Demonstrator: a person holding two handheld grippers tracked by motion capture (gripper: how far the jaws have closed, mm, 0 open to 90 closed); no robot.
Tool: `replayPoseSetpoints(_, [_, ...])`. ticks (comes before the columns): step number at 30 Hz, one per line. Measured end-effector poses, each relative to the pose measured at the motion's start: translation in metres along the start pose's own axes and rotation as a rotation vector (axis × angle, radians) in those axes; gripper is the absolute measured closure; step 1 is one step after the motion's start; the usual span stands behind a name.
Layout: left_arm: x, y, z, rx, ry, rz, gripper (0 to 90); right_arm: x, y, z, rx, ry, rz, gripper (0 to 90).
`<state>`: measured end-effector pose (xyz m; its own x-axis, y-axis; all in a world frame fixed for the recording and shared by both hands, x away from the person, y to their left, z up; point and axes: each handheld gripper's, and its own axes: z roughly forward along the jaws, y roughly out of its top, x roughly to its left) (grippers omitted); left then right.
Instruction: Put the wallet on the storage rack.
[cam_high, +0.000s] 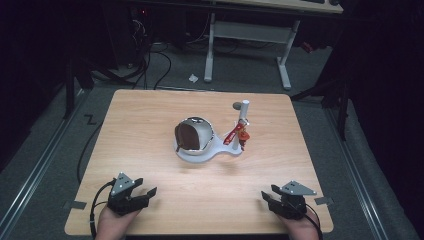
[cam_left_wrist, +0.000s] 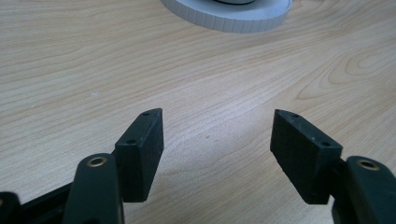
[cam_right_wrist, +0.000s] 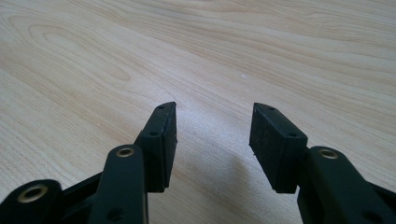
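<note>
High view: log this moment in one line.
left gripper: open, empty | right gripper: open, empty | white stand with brown bowl-shaped piece: mid-table, untouched | red tag: on post

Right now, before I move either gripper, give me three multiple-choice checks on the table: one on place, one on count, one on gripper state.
1. Where is the white stand?
A. Mid-table
B. Near left corner
C. On the floor

2. How many upright posts rise from the stand?
A. None
B. One
C. Three

3. How are the left gripper's jaws?
A. Shut on the stand
B. Shut, empty
C. Open, empty

Answers:
1 A, the high view shows it at the table's middle.
2 B, a single white post stands at its right end.
3 C, bare wood shows between the spread jaws.
</note>
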<state>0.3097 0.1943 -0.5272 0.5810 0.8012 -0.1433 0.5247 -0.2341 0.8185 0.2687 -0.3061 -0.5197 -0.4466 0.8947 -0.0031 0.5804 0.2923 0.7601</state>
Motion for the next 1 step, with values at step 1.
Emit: replayPoseSetpoints(1, [0.0004,0.0006,-0.0004,-0.004,0.0,-0.005,33.9,-0.0005,-0.0001,-0.0002,-0.001,0.001,0.003,50.8])
